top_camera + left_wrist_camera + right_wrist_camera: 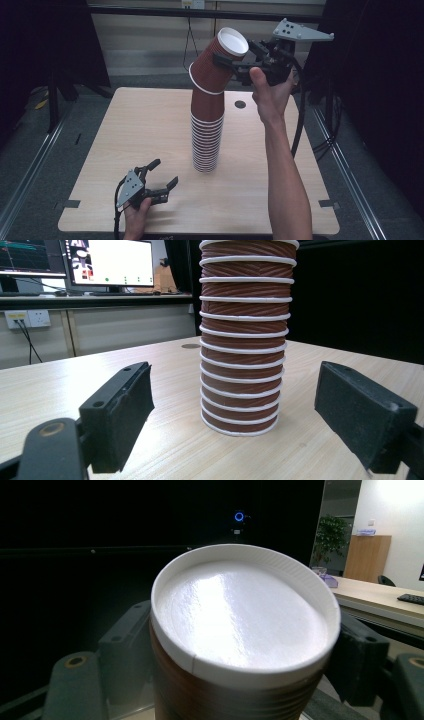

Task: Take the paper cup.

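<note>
A tall stack of upside-down brown paper cups (pixel 206 140) with white rims stands in the middle of the wooden table (pixel 125 130). Its top cup (pixel 217 62) is tilted to the right, its lower rim still around the stack's top. My right gripper (pixel 236 64) is shut on that cup, high above the table. In the right gripper view the cup's white base (pixel 240 615) sits between the black pads (pixel 125 645). My left gripper (pixel 165 171) rests low near the table's front left, open, pointing at the stack (pixel 243 350) with nothing between its pads (pixel 125 405).
A small round dark hole (pixel 240 104) is in the tabletop right of the stack. Monitors (pixel 112 262) stand on a desk beyond the table. Dark curtains hang at both sides, and floor rails (pixel 30 170) run along the table.
</note>
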